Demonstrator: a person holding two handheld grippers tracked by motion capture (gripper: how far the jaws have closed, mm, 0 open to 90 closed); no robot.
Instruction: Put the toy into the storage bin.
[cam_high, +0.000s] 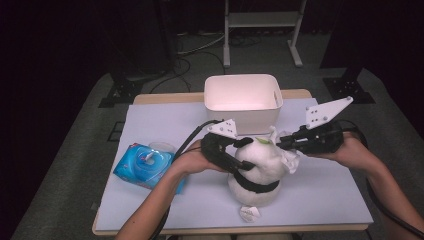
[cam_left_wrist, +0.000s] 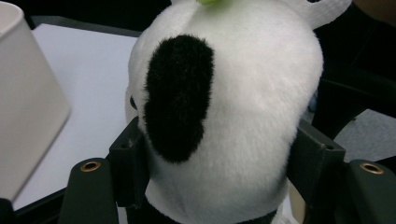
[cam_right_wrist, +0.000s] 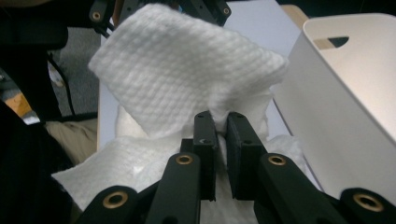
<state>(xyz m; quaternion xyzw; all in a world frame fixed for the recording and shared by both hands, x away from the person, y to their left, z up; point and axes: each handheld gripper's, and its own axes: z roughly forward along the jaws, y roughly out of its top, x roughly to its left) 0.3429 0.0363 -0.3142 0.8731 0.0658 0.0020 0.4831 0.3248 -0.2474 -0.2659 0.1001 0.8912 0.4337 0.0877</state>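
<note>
Left hand-held gripper (cam_left_wrist: 219, 163) clamping plush panda (cam_high: 257, 167), right hand-held gripper (cam_right_wrist: 222, 126) pinching white wipe (cam_right_wrist: 187, 79), bin (cam_high: 243, 97) just behind, wipes pack (cam_high: 145, 165) left.

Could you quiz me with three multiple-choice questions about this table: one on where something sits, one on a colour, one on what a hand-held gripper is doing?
1. Where is the blue wipes pack?
A. inside the bin
B. on the table, left of the plush toy
C. on the floor

2. What colour is the bin?
A. white
B. red
C. black

3. What is the right hand-held gripper doing?
A. hanging open
B. pinching a white wipe
C. lifting the bin

Answers:
1. B, the pack lies by the person's left forearm, left of the plush toy.
2. A, its walls are white.
3. B, its jaws are shut on the white wipe.
</note>
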